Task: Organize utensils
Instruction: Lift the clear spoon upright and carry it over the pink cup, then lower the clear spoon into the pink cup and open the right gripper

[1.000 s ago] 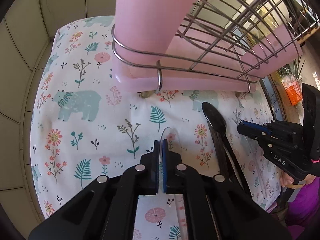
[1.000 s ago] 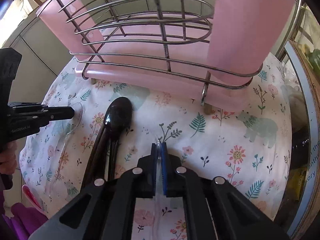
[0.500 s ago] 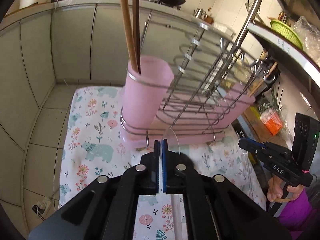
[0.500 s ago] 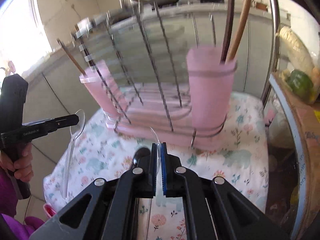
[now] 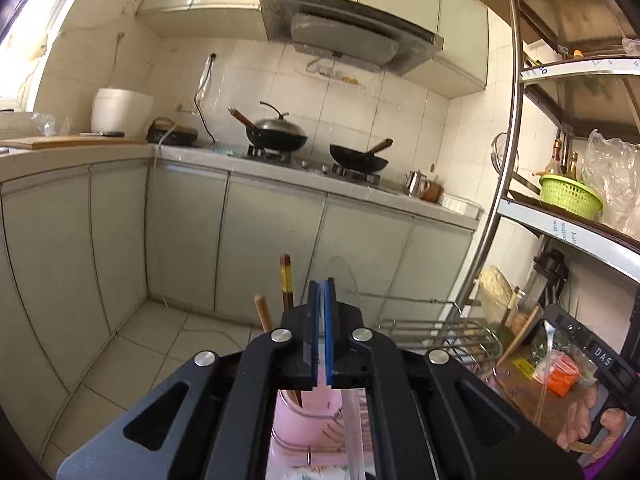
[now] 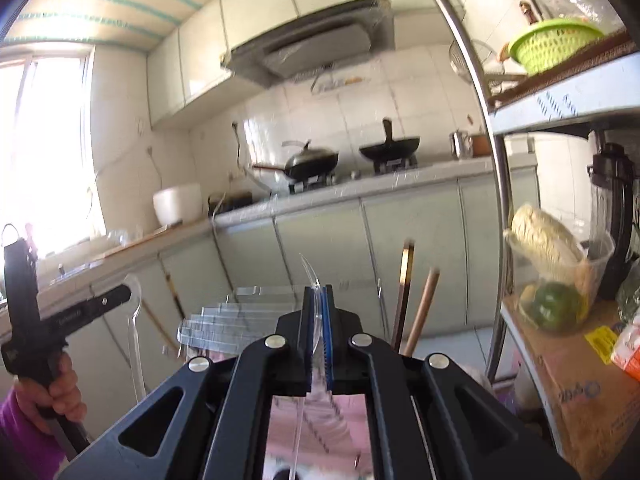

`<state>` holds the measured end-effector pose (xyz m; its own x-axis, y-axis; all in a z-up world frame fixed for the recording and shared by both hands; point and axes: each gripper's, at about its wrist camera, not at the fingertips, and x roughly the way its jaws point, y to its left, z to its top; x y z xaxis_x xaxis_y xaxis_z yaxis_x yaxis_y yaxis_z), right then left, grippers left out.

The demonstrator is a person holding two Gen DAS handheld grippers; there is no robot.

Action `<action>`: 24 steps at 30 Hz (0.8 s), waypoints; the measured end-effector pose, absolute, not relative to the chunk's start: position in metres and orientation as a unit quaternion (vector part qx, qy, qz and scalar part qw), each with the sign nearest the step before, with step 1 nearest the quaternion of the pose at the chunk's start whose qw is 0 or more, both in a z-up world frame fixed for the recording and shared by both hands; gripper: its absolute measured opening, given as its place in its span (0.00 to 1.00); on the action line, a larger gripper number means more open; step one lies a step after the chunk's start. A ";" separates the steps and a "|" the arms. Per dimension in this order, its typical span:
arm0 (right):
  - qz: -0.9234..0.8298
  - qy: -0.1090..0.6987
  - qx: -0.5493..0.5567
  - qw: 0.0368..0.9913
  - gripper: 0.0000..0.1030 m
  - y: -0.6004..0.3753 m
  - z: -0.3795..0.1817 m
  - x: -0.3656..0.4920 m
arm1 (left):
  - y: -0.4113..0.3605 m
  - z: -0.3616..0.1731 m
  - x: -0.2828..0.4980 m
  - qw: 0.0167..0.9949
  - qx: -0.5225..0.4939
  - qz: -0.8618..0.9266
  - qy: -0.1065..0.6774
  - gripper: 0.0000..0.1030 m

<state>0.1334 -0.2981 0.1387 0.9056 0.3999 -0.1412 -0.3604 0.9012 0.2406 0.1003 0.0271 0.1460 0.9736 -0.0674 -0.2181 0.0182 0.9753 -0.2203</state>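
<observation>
Left hand-held gripper [image 5: 322, 292]: raised, pointed level into the room, fingers pressed closed on a clear plastic spoon [image 5: 340, 276]. Right hand-held gripper [image 6: 319, 300]: likewise raised, tilted slightly upward, fingers closed on a second clear spoon [image 6: 311, 276]. Each handle was gripped by a fist.

Two clear plastic spoons [image 5: 340, 280] [image 6: 310, 276] held aloft, bowls up.

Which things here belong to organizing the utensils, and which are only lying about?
For the job: left gripper holding a clear spoon; right gripper holding another clear spoon; chopsticks; pink cup; wire rack.

Lying about: woks, green basket, rice cooker.
</observation>
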 end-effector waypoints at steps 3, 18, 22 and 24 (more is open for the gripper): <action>0.178 0.051 0.111 0.976 0.03 -0.301 0.152 0.143 | 0.024 0.154 0.108 0.992 -0.102 0.002 0.078 0.01; 0.088 -0.062 0.052 0.993 0.03 -0.289 0.137 0.186 | 0.032 0.140 0.151 0.992 -0.099 0.081 0.012 0.01; 0.086 -0.068 0.037 0.993 0.03 -0.283 0.124 0.184 | 0.032 0.127 0.160 0.991 -0.096 0.087 0.013 0.01; 0.089 -0.062 0.038 0.993 0.03 -0.283 0.120 0.185 | 0.029 0.123 0.160 0.992 -0.087 0.092 0.005 0.01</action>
